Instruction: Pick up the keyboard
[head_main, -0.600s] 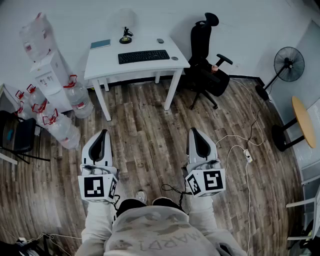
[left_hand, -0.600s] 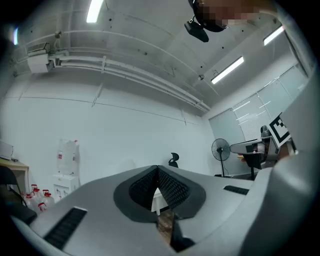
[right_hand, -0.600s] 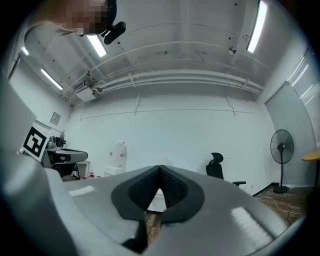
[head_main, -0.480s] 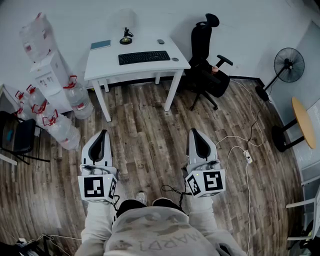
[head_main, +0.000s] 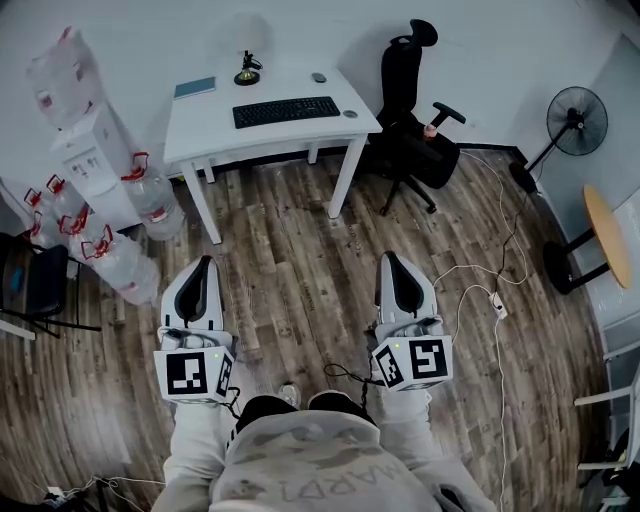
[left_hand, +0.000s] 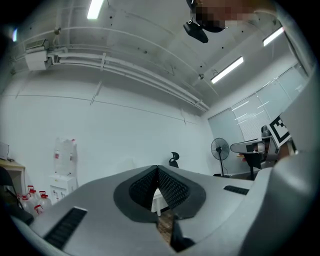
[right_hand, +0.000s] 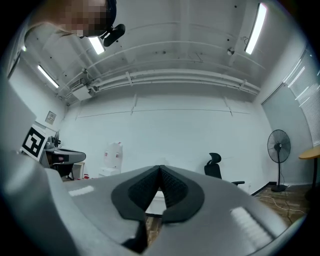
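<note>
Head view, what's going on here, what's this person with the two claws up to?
A person stands on the wood floor, holding the left claw and the right claw out in front. Both are shut with nothing between the jaws. The keyboard lies untouched on the white desk by the far wall, next to a black office chair. The person is well short of the desk, so the pickup has not begun.

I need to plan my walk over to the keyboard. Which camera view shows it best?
The head view: the keyboard lies in full sight on the white desk. Both gripper views show only a sliver of that desk past their own shut jaws, and no keyboard.
</note>
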